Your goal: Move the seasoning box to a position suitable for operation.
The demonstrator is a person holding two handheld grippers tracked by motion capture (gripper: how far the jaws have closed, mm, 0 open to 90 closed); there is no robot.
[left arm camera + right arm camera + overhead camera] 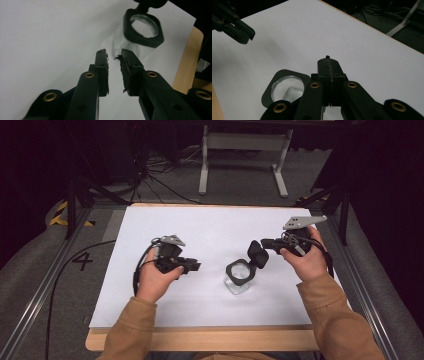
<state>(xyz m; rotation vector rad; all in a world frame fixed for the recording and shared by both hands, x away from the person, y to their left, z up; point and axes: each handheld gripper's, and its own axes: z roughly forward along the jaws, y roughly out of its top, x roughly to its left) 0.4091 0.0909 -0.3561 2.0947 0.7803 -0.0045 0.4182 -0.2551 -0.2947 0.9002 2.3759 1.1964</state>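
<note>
In the high view, a clear plastic square jar with a black collar [239,276] stands upright on the white table top [210,227], a little to the person's right of the table's middle. Its black flip lid [257,254] hangs open on the far right side of the collar. The right gripper [261,251] is held in the person's right hand [306,257] just beyond and to the right of the jar, its tip at the open lid; whether it touches the lid cannot be told here. The left gripper [192,266], held in the left hand [156,279], lies to the left of the jar, well apart from it, pointing towards it.

In the left gripper view, the two black jaws stand a narrow gap apart with nothing between them. The jar [142,28] sits beyond their tips, its round mouth open and its clear body just past the jaws.

In the right gripper view, the jaws are pressed together, with no gap showing. The jar [287,87] lies just left of and below them, its mouth facing up. The left gripper [239,32] shows in the upper left corner, well apart from the jar.
</note>
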